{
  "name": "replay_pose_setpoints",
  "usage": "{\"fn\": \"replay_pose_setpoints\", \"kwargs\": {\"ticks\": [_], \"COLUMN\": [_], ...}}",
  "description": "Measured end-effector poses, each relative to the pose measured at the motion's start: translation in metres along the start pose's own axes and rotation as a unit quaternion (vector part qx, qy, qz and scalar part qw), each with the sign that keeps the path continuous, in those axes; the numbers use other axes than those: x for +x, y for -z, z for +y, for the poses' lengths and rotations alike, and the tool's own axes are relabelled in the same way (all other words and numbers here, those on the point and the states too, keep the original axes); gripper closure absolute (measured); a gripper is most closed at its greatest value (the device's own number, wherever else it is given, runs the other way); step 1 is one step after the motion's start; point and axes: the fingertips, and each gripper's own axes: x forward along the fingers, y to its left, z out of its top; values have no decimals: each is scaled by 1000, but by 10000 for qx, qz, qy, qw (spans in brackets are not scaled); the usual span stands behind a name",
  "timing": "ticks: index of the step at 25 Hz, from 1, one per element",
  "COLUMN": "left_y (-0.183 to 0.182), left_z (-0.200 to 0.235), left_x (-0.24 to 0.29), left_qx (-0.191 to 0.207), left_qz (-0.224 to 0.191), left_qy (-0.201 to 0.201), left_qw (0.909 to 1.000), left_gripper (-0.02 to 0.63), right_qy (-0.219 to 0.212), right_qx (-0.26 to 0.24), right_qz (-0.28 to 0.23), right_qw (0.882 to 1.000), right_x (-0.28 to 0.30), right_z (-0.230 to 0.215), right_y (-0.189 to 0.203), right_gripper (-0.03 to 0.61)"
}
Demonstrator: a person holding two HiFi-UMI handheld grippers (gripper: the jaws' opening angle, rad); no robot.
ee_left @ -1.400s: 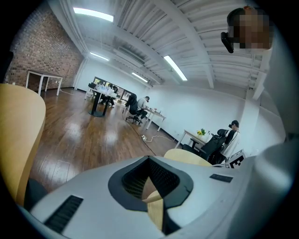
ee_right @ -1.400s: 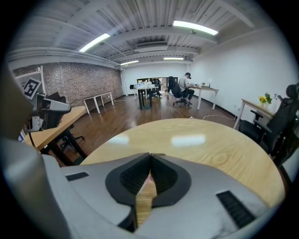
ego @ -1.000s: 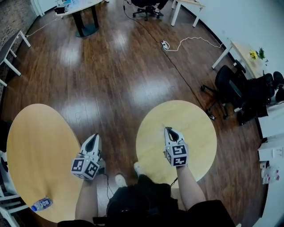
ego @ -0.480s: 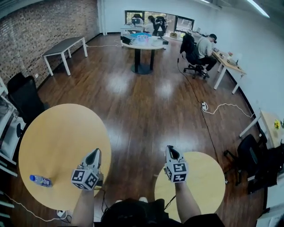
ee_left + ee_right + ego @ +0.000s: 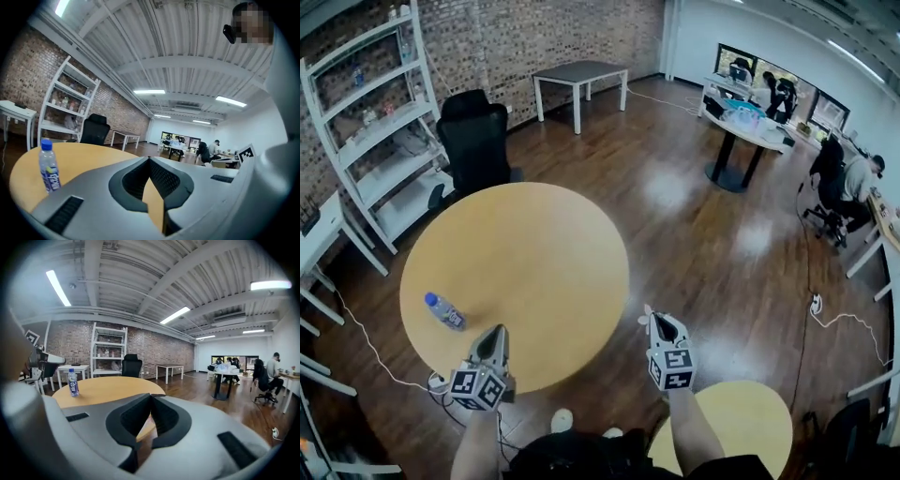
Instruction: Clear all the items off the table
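A small clear water bottle with a blue cap and label stands upright near the left front rim of a large round wooden table. It is the only item on that table. My left gripper is over the table's near edge, just right of the bottle, jaws shut and empty. My right gripper is beyond the table's right rim, over the floor, also shut and empty. The left gripper view has the bottle close at the left, past the shut tips. In the right gripper view the bottle is farther off at the left.
A white shelf unit and a black office chair stand behind the table. A white desk is at the left, with a cable on the floor. A small round table sits at bottom right. People sit at desks far right.
The view has swung left: the large table with the bottle came to the middle and the small round table slid to bottom right. Both grippers swung along with it, still shut.
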Motion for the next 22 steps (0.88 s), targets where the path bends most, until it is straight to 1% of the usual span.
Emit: {"fn": "replay_pose_setpoints", "kwargs": {"ticks": [3, 6, 7, 8, 11, 15, 18, 22], "left_y": [-6, -13, -17, -19, -16, -9, -2, 4], "left_z": [39, 66, 72, 78, 98, 111, 119, 131], "left_x": [-20, -23, -22, -20, -9, 0, 5, 18], "left_qx": [-34, -193, -215, -207, -265, -358, -356, -383], "left_qz": [-137, -390, -466, -510, -528, -466, -340, -242], "left_qy": [-336, -639, -682, -673, -475, -314, -289, -378], "left_qw": [9993, 9970, 9964, 9962, 9971, 9978, 9984, 9983], "left_gripper": [614, 614, 614, 614, 614, 614, 614, 614], "right_qy": [-385, -600, -638, -644, -561, -650, -715, -838], "right_qx": [-232, -449, -498, -540, -644, -832, -819, -789], "right_qz": [-76, -184, -216, -246, -308, -259, -168, -94], "right_qw": [9990, 9970, 9965, 9962, 9959, 9941, 9939, 9933], "right_x": [31, 52, 55, 58, 72, 93, 107, 134], "right_z": [42, 61, 66, 72, 91, 119, 128, 129], "right_y": [-18, -44, -51, -57, -70, -73, -66, -64], "right_gripper": [577, 577, 577, 577, 577, 577, 577, 577]}}
